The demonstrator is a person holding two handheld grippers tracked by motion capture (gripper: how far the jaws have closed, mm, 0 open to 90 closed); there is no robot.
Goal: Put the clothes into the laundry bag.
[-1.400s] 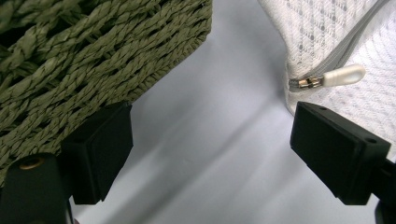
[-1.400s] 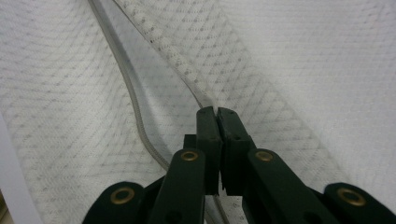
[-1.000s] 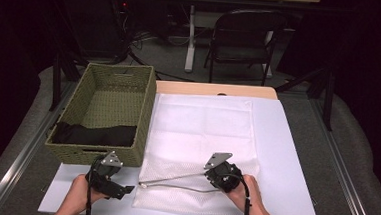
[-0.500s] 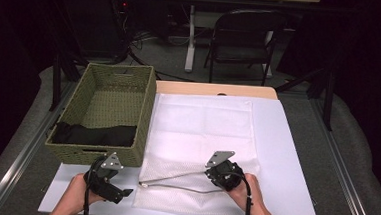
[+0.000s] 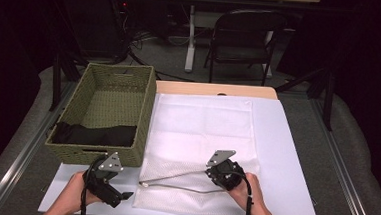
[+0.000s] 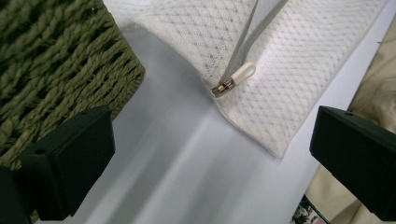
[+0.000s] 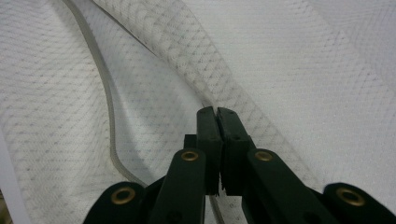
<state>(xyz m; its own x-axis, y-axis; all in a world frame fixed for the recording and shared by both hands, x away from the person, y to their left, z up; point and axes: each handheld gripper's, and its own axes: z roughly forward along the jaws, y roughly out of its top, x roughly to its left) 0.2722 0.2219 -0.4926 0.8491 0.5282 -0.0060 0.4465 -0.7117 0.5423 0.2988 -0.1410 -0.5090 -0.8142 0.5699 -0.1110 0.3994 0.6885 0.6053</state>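
Note:
A white mesh bag point(image 5: 202, 133) lies flat on the white table point(image 5: 285, 158), its zipper open along the near edge. My right gripper point(image 7: 217, 112) is shut on the mesh beside the zipper tape and holds that edge raised, as the high view shows point(image 5: 213, 173). My left gripper point(image 5: 123, 197) is at the bag's near left corner. Its jaws have just been opening and stand wide apart point(image 6: 212, 116), with nothing pressed between them. The zipper pull point(image 6: 236, 78) lies just beyond them on the mesh.
A green woven basket point(image 5: 148, 105) stands at the left of the bag with a black cloth point(image 5: 94, 134) at its near end. Its corner point(image 6: 51, 60) is close to my left jaw. A folding chair point(image 5: 243, 35) stands beyond the table.
My left gripper has lifted a little and its jaws have spread wider. The right gripper and the bag's raised edge have stayed put.

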